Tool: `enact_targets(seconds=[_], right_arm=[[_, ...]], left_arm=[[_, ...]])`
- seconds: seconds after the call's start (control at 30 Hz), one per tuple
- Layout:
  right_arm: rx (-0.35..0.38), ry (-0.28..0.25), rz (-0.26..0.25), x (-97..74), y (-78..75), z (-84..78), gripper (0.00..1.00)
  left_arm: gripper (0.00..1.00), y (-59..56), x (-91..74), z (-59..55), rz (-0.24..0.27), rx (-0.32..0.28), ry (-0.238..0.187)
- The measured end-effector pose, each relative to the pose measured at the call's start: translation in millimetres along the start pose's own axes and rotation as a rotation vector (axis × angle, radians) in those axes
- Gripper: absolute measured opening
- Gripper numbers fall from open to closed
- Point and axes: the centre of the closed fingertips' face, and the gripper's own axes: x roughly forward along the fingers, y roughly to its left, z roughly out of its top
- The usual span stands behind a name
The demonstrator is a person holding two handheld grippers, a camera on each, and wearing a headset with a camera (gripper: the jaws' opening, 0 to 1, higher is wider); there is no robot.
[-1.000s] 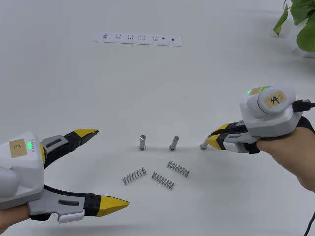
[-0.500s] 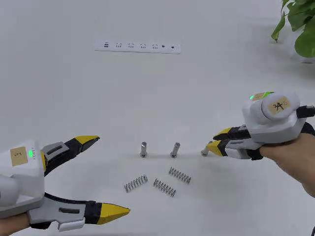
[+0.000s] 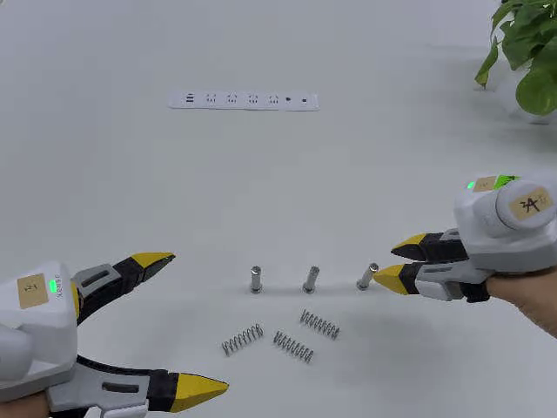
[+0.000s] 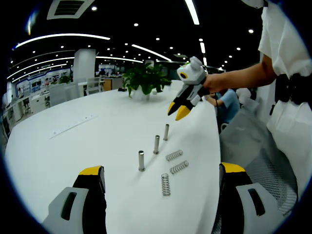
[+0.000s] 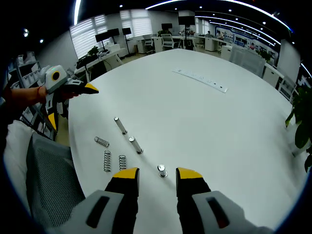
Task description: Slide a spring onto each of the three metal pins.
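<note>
Handwriting on left gripper (image 3: pixel 197 320) and right gripper (image 3: pixel 385 265) labels (image 3: pixel 531 203) is unreadable.

a white surface (image 3: pixel 130 192) carries three metal pins standing in a row: middle pin (image 3: pixel 311 279), left pin (image 3: pixel 256 279), right pin (image 3: pixel 367 277). three springs (image 3: pixel 293 346) lie loose just in front of the middle pin, and a white power strip (image 3: pixel 243 100) lies well beyond it.

Left gripper (image 3: pixel 193 320): low over the table's near left side, jaws spread wide, nothing between them. Right gripper (image 3: pixel 389 266): near right side, jaws narrowly parted, empty, tips pointing left. The person's hand (image 3: pixel 526 292) grips its body.
</note>
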Motion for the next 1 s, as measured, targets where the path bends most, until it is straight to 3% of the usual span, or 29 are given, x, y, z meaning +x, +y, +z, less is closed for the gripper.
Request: enact_targets(seconds=[0.3, 0.7, 0.87, 0.97, 1.0], right_arm=[[-0.044, -0.048, 0.013, -20.3, 2.3, -4.8, 0.44], [-0.114, -0.11, 0.046, -33.7, 12.7, -19.0, 0.7], [-0.141, -0.128, 0.082, -34.7, 17.6, -28.8, 0.8], [-0.144, -0.135, 0.102, -34.8, 22.6, -34.7, 0.85], [-0.147, -0.137, 0.106, -35.0, 24.1, -35.9, 0.86]], left_arm=[[0.99, -2.4, -0.7, -1.4, 0.002, 0.01, 0.023], [0.94, 1.3, 2.3, -9.9, 0.016, 0.033, 0.081], [0.87, 3.3, 5.6, -16.4, 0.021, 0.044, 0.121], [0.85, 2.2, 8.7, -28.0, 0.022, 0.027, 0.194], [0.85, 1.4, 11.0, -28.3, 0.02, 0.031, 0.196]])
